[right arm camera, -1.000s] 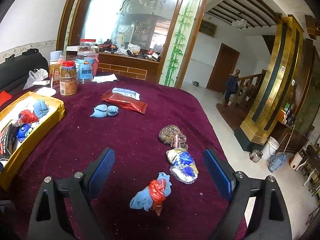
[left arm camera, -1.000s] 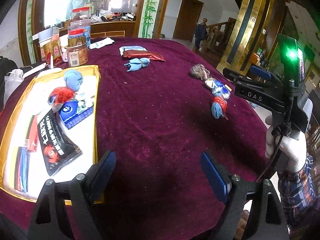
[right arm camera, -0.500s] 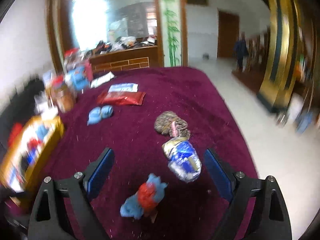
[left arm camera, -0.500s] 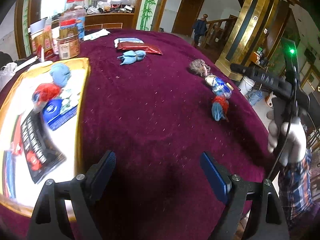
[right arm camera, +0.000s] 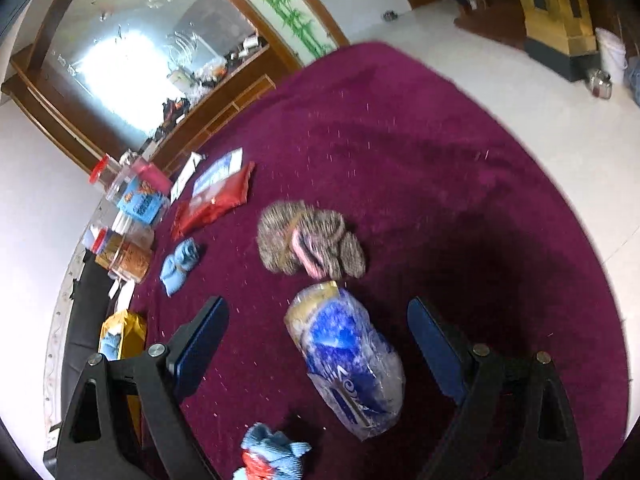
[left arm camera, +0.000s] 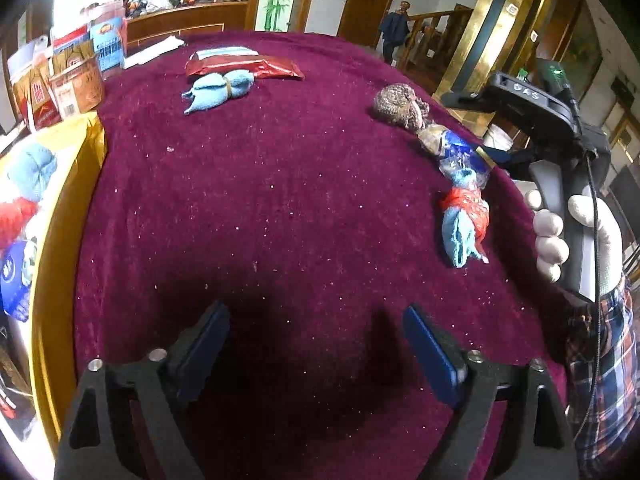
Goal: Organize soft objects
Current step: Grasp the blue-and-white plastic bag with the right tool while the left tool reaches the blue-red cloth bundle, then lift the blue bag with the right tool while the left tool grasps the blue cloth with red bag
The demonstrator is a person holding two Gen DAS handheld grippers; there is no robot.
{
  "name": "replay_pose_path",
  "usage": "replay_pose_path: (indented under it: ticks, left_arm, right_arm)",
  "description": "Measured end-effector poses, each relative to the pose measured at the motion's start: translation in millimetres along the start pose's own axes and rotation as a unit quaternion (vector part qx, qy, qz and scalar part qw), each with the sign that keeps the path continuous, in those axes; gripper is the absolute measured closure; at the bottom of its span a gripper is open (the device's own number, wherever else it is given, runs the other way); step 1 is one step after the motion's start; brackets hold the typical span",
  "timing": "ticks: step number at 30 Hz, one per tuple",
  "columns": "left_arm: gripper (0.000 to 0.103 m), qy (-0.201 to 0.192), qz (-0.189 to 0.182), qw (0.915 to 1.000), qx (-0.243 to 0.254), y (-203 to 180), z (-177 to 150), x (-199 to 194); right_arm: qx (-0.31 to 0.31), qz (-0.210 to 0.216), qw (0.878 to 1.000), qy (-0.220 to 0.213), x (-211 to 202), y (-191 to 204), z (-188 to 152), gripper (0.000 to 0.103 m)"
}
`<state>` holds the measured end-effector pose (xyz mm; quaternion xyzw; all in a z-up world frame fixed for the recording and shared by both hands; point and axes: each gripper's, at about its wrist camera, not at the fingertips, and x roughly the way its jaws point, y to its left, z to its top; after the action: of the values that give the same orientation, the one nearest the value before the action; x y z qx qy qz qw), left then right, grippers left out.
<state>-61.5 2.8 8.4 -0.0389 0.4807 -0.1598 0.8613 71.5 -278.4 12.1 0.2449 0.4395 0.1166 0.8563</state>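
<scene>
- Right tongs (right arm camera: 318, 344) spread wide and empty, straddling the foil-blue packet (right arm camera: 348, 364) near the desk's (right arm camera: 440, 160) right edge, seemingly lined up for a pinch.
- Left tongs (left arm camera: 316, 348) open, empty, over bare cloth beside the yellow tray (left arm camera: 60, 240), likely the destination.

**Where everything is lying on your table**

You are looking at three items lying in a row along the right edge of the maroon velvet tablecloth (left arm camera: 280, 200): the brown knitted bundle (right arm camera: 310, 242) farthest, the blue-and-silver foil packet (right arm camera: 348, 364) just before it, and the blue-and-red sock roll (left arm camera: 464, 226) nearest you. The light-blue tied sock pair (left arm camera: 218, 90) is lying far left, before the red snack pouch (left arm camera: 244, 68). The yellow-rimmed tray (left arm camera: 60, 280) is sitting at your left, holding soft rolls.
</scene>
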Motion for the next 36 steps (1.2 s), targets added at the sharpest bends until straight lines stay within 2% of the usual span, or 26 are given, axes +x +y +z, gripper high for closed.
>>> replay_pose_path:
  ticks: [3,6,13,15,16,18,21,25,26,30,36]
  left_arm:
    - [0.001,-0.002,0.003,0.9999,0.012,-3,-1,0]
    - [0.001,-0.005,-0.007,0.9997,0.021,-6,-3,3]
    - [0.001,0.009,0.001,0.9990,0.043,-9,0,7]
    - [0.001,0.013,0.010,0.9985,0.052,-12,-1,9]
    - [0.001,0.017,0.019,0.9978,0.061,-15,-2,10]
    - [0.001,0.026,0.040,0.9956,0.081,-22,-3,13]
    - [0.001,0.032,0.054,0.9944,0.084,-27,-3,15]
    - [0.001,0.035,0.000,0.9985,0.041,-26,11,13]
    - [0.001,0.034,-0.002,0.9987,0.038,-30,14,13]
    - [0.001,0.004,0.000,0.9967,0.081,-61,31,21]
    - [0.004,-0.008,-0.001,0.9915,0.130,-98,47,44]
  right_arm:
    - [-0.017,-0.003,1.000,0.002,0,3,-3,0.013]
    - [-0.028,-0.006,0.999,0.016,4,6,-8,0.013]
    - [-0.082,-0.078,0.993,0.022,13,21,-17,0.014]
    - [-0.092,-0.098,0.991,0.018,13,22,-20,0.022]
    - [-0.102,-0.120,0.987,0.014,14,24,-20,0.034]
    - [-0.111,-0.144,0.983,0.008,13,24,-22,0.047]
    - [-0.103,-0.140,0.985,0.007,10,20,-21,0.048]
    - [-0.089,-0.139,0.986,0.001,4,15,-18,0.049]
    - [-0.084,-0.137,0.987,0.000,3,13,-17,0.048]
    - [-0.054,-0.112,0.992,0.000,-2,2,-14,0.048]
    - [-0.029,-0.094,0.995,-0.003,-7,-6,-10,0.048]
